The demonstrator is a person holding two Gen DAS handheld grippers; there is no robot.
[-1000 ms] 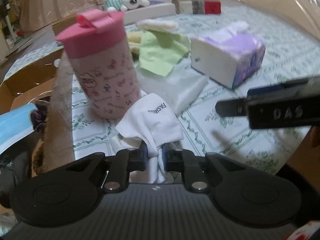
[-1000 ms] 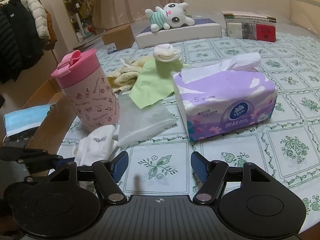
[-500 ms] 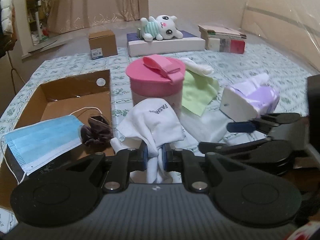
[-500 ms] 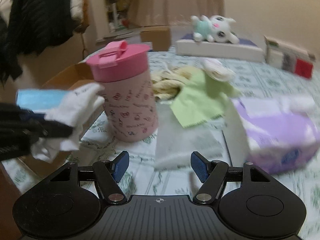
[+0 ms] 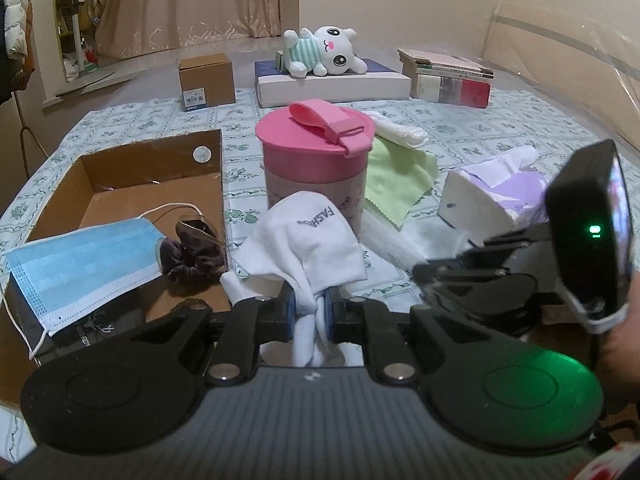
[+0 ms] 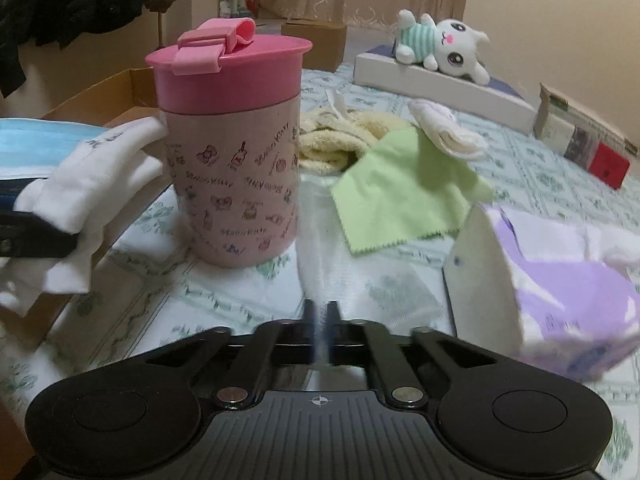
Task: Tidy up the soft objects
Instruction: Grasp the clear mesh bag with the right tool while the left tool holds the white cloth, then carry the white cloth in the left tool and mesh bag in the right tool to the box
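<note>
Sock: white sock [image 5: 308, 240] printed "FASHION" was pinched between the fingers of the left gripper [image 5: 310, 312], bunched and held up off the tablecloth, in front of the pink tumbler.
Left gripper: pressed together on the sock; in the right wrist view its dark finger [image 6: 36, 234] showed at the left edge with the sock [image 6: 88, 184] draped over it.
Right gripper: the right gripper [image 6: 319, 316] had its 2 fingers drawn close together on the near edge of a clear plastic sheet [image 6: 360, 280] lying on the tablecloth; the edge was blurred.
Tumbler: pink tumbler [image 6: 234, 152] with a pink lid stood upright on the floral tablecloth [image 5: 500, 136].
Box: open cardboard box [image 5: 132, 184] sat left of the tumbler, holding a blue face mask [image 5: 80, 268] and a dark scrunchie [image 5: 192, 256].
Cloths: green cloth [image 6: 404, 188] lay behind the plastic sheet, with a folded white cloth [image 6: 448, 132] on its far corner and a yellow towel [image 6: 340, 140] beside it.
Tissues: purple tissue pack [image 6: 560, 292] lay just right of the sheet.
Far end: plush cat [image 5: 324, 52] lay on a flat white box [image 5: 336, 84].
</note>
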